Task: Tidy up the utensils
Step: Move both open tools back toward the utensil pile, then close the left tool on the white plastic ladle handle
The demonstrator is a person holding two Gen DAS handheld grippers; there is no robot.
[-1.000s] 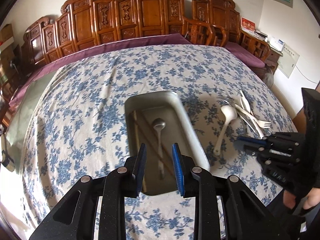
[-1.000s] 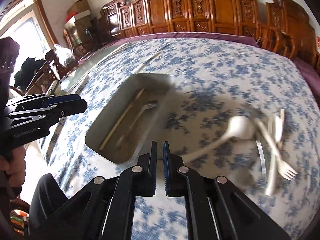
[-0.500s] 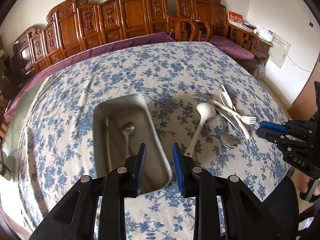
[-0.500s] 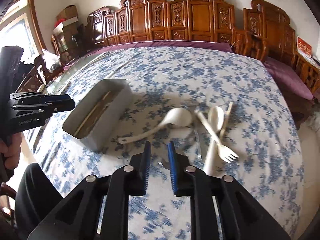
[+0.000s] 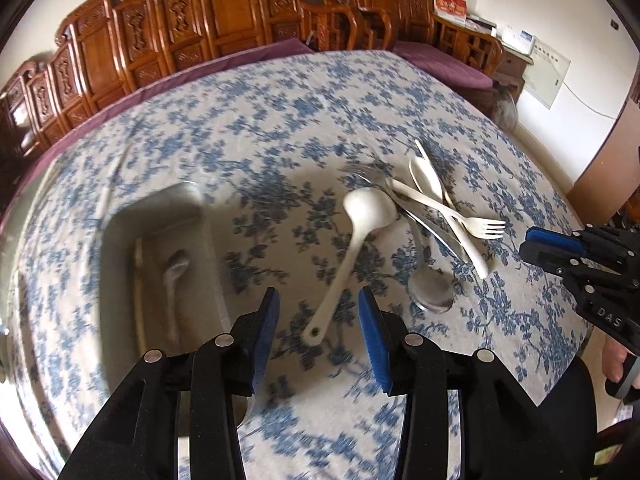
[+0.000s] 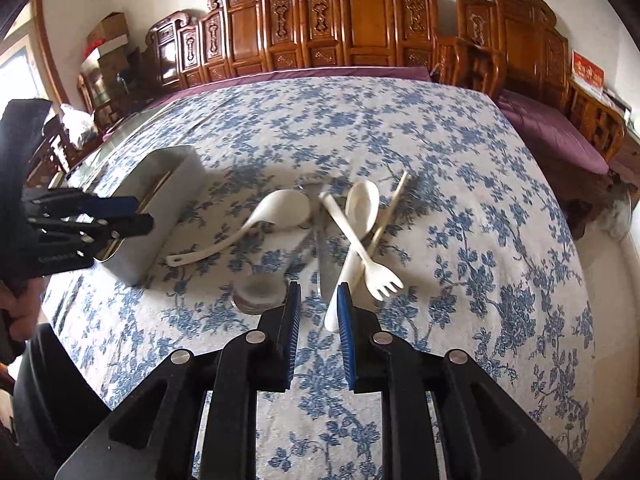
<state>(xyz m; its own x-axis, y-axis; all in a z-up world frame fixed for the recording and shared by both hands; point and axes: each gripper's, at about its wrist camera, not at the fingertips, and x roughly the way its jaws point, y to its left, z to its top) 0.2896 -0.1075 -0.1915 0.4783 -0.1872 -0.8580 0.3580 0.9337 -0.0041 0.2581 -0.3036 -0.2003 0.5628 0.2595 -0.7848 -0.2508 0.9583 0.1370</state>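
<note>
A metal tray (image 5: 120, 264) (image 6: 160, 200) on the floral tablecloth holds a metal spoon (image 5: 174, 280) and chopsticks (image 5: 139, 288). To its right lies a pile of utensils: a white ladle (image 5: 352, 248) (image 6: 260, 224), a white fork (image 5: 448, 212) (image 6: 360, 248), a white spoon (image 5: 428, 176) (image 6: 360, 204), a metal ladle (image 5: 430, 292) (image 6: 260, 292) and a chopstick (image 6: 390, 208). My left gripper (image 5: 318, 312) is open and empty, just above the white ladle's handle end. My right gripper (image 6: 318, 300) is open and empty, close to the white spoon's handle.
The round table (image 6: 460, 168) has a purple underlayer at its far rim. Carved wooden chairs (image 6: 360, 24) line the far wall. A purple-cushioned bench (image 6: 552, 128) stands at the right. Boxes (image 6: 108, 40) sit at the back left.
My left gripper has swung right from over the tray to the white ladle and opened wider. My right gripper has moved closer to the utensil pile and opened a little.
</note>
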